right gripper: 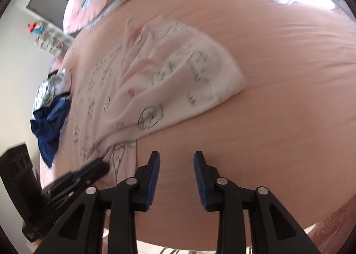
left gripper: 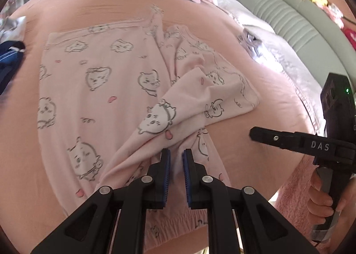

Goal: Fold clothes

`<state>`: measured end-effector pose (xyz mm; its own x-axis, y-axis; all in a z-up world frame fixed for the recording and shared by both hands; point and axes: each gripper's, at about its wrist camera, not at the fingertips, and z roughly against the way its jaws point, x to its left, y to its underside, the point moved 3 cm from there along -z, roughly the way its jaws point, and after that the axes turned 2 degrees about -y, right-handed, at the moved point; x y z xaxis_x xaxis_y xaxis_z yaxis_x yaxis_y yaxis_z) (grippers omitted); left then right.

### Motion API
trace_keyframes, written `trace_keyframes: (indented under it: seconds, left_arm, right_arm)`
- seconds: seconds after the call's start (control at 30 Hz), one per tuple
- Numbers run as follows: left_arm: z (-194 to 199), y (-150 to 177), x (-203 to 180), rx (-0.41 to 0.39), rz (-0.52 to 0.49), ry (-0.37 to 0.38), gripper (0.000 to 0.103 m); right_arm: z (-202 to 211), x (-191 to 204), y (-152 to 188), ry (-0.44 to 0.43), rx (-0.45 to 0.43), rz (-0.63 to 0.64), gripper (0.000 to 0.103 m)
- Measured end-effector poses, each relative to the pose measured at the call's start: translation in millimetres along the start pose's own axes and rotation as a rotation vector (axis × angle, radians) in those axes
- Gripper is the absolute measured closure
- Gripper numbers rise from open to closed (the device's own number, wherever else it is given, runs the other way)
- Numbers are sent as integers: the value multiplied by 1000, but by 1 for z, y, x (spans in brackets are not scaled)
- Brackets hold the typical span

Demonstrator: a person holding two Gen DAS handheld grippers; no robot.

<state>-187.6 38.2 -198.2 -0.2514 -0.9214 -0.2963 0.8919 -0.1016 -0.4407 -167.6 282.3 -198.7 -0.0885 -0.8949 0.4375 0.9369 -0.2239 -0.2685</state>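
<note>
Now the pink printed pants (left gripper: 93, 89) lie spread across the middle of the left wrist frame on the pink bedsheet (left gripper: 262, 102), one leg folded over toward lower centre. Low in that frame, the left gripper (left gripper: 176, 160) has its jaws nearly together with pale fabric between them (whether the pads actually pinch it I cannot tell). At bottom centre of the right wrist view, the right gripper (right gripper: 176, 165) stands released over bare sheet.

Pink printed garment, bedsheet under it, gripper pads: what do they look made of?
Garment: thin soft knit, likely cotton, matte; it drapes and creases in soft folds. Bedsheet: smooth matte woven fabric, fine wrinkles. Pads on the left gripper: ribbed blue rubber or soft plastic on black hard plastic fingers, which look moulded.
</note>
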Motion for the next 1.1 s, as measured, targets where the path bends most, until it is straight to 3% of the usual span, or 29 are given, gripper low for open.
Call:
trace_keyframes:
  seconds: [0.3,0.5,0.67,0.7,0.73,0.77,0.87,1.0,1.1]
  left_arm:
    - [4,-5,13,-54,52,29,93]
    - [8,-6,21,-67,74,37,93]
    - [13,-8,32,-78,108,44,93]
    - [14,-9,34,-83,117,50,93]
    - [15,-10,35,-89,123,53,93]
    - [15,-11,37,-96,128,54,93]
    - [16,-13,40,-106,145,59,93]
    - [11,-14,49,-98,177,74,93]
    - [7,-15,55,-88,205,84,93]
  right_arm:
    - [-5,-13,5,-98,62,-55,57]
    - [-15,-27,-24,-186,-28,-197,57]
    - [-18,-32,-46,-110,-104,-191,58]
    - [-22,-30,-50,-99,-105,-177,65]
    - [-27,-27,-53,-92,-102,-161,92]
    - [-31,-23,-56,-85,-99,-144,98]
    - [-30,-2,-58,-106,-119,-62,100]
    - [-10,37,-69,-215,-158,34,100]
    - [-2,66,-81,-226,-172,114,100]
